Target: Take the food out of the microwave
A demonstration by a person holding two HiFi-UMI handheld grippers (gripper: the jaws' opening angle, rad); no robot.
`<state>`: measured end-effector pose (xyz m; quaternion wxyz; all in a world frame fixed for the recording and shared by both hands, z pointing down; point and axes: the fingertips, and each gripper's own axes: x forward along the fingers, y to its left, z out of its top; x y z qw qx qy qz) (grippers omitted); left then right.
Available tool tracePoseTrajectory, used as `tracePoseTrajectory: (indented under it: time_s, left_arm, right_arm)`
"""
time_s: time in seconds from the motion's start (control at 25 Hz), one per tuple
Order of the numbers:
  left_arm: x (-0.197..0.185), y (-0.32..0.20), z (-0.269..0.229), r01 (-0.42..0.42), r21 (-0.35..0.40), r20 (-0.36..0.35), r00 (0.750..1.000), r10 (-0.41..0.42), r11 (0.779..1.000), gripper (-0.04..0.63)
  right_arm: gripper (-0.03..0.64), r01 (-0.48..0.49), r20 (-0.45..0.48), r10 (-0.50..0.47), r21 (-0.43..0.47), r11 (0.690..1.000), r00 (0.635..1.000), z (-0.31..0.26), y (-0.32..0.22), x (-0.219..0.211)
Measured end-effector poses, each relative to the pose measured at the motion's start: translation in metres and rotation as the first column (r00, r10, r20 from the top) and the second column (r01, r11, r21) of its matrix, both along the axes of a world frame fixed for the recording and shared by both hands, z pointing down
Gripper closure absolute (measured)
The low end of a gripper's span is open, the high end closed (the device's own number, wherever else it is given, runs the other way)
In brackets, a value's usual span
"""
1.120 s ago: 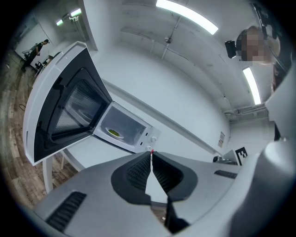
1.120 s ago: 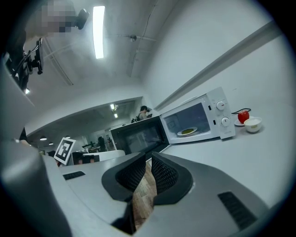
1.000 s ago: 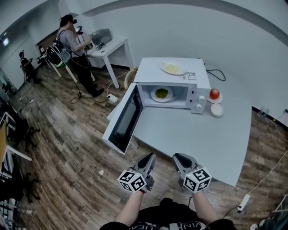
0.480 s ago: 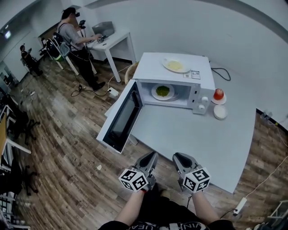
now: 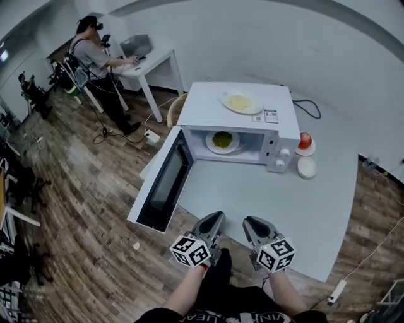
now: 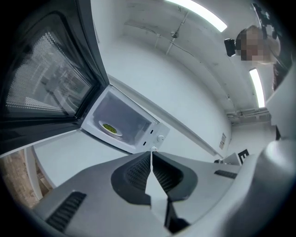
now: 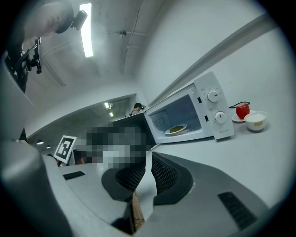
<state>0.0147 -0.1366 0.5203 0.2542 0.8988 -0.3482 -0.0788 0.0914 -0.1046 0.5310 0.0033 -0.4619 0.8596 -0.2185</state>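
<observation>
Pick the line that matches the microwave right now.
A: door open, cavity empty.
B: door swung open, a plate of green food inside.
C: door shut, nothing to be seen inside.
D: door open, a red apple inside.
B: the door of the microwave stands wide open, and the plate of green food sits in the cavity.

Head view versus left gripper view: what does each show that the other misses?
Only the head view: a plate of yellowish food atop the microwave, a red apple, a white bowl and the right gripper. Only the left gripper view: ceiling lights and the left gripper's jaws pressed together. Both: the open microwave with a plate of green food inside.
</observation>
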Motion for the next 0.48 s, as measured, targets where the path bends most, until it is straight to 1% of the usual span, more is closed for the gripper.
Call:
tracePoseTrajectory:
  time_s: [0.24,0.48]
  left_arm:
    - [0.01,-0.036,-0.004,-0.024,-0.001,-0.004,1.0,0.024,1.0,0.577]
    - [0.013,-0.067,0.003,-0.033,-0.015,-0.005,0.999,0.033,0.999,0.578]
  right_arm:
    - [0.561,-0.003,-0.021,0.004,0.008,1.0,1.0,-0.004,-0.037,0.002]
    - [0.56,0.027,-0.083,-0.026,0.015,1.0,0.996,-0.001,-0.069,-0.003]
